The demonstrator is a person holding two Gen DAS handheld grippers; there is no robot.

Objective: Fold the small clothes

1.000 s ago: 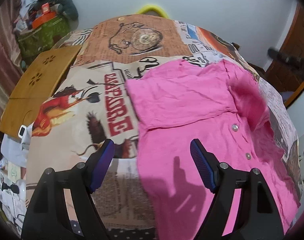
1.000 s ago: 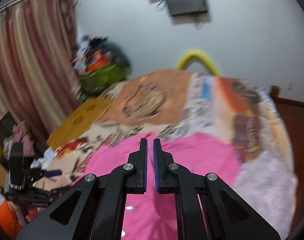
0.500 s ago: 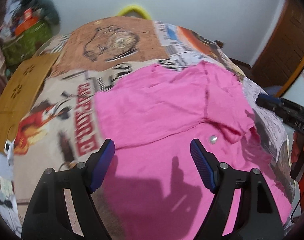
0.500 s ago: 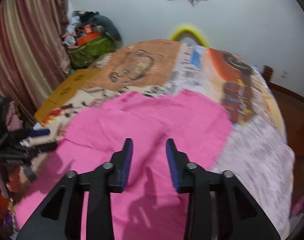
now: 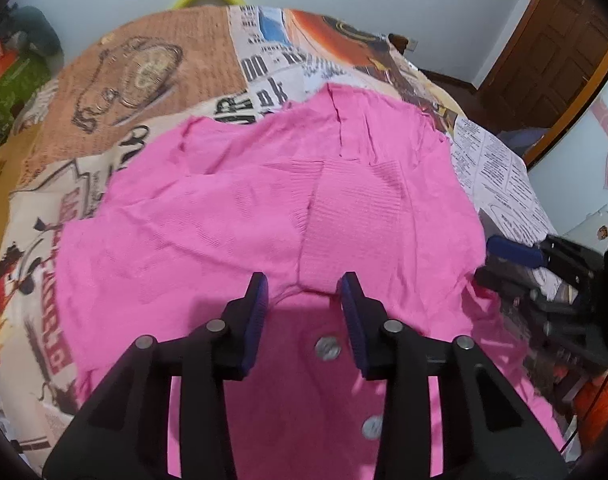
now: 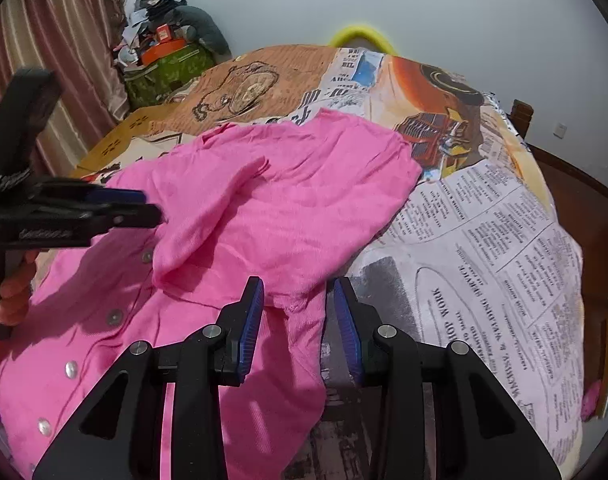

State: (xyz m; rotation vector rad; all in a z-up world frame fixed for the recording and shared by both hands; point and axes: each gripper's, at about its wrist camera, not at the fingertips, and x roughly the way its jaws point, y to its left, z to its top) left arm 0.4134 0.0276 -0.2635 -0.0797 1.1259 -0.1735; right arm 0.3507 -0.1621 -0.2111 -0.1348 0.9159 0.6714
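**Both grippers closing in on the folded edge of the pink garment**

Pink garment [image 5: 232,216] lies spread over the printed cloth [image 5: 152,76] covering the tabletop, button placket toward the person. Top half looks already folded down over the lower half; snaps [image 6: 71,369] run along the 8 o'clock side in the right wrist view.

Step in hand, as I judge it: pick up two points on the folded edge for the next fold.
- Grab both layers at the edge, not just the top one, or the fold slides apart.
- Keep the two grasp points level so the crease comes out straight.
- Lift low and carry across; knit is soft and will sag and bunch if lifted high.
- Avoid clamping on a snap; pads slip on metal.

Left gripper [image 5: 304,292]: fingers partly open, moderate gap, straddling the ribbed cuff or hem [image 5: 343,216] of the folded piece at 12 o'clock from the tips. Holding nothing; tips seem just at the fabric, contact unclear. A snap [image 5: 327,347] sits between the fingers, closer to the camera.

Right gripper [image 6: 299,298]: fingers partly open, similar gap, framing the garment's corner [image 6: 294,306] at its right side edge. Not gripping yet. Bare printed cloth lies at 3 o'clock of it.

Each gripper shows in the other's view, at the 9 and 3 o'clock rims.
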